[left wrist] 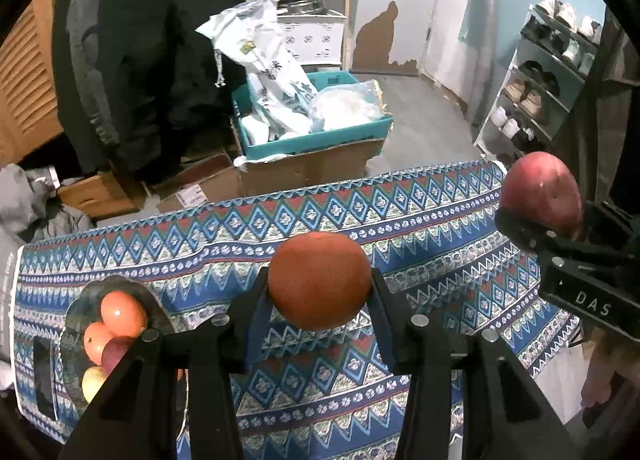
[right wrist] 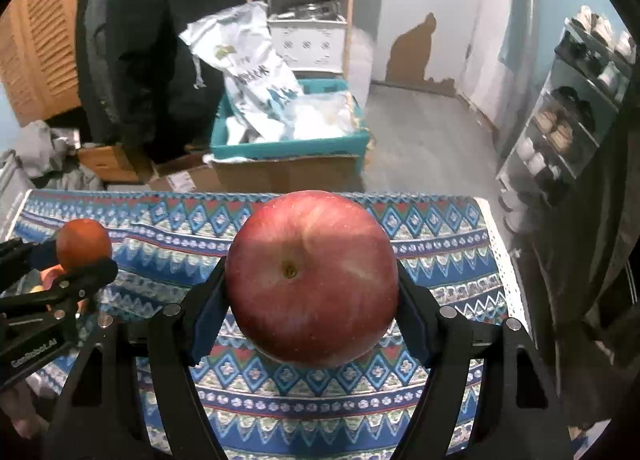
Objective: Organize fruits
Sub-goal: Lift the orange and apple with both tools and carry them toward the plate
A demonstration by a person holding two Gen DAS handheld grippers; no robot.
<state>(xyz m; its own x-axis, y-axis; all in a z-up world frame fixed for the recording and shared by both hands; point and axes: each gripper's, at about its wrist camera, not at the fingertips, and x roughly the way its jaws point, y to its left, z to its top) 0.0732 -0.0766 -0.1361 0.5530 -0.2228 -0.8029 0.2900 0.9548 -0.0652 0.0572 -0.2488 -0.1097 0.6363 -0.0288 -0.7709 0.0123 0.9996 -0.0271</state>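
1. The left hand-held gripper [left wrist: 320, 288] is clamped on an orange [left wrist: 319, 280], its pads pressing only the fruit's two sides. The orange sits between the fingertips, clear above the patterned cloth of the desk [left wrist: 440, 227]. On round, smooth peel such a narrow hold could let the fruit roll out forward if the gripper tips further down.

2. The right hand-held gripper [right wrist: 312, 288] is clamped on a red apple [right wrist: 312, 278], stem end towards the camera, likewise held off the cloth. The apple bulges well past the pads, so much of its weight hangs ahead of the hold; a jolt could twist it loose.

3. In the left wrist view the right hand-held gripper and its apple appear just to the right of the left one and beyond it. Carrying both at once, the two could knock together if their paths cross.

4. The plate [left wrist: 80, 312], to the left of and below the left hand-held gripper, already holds a stack of fruits [left wrist: 116, 324]. Another one set on top could nudge a neighbour over the rim.

5. A dropped fruit would probably roll off the desk onto the floor.
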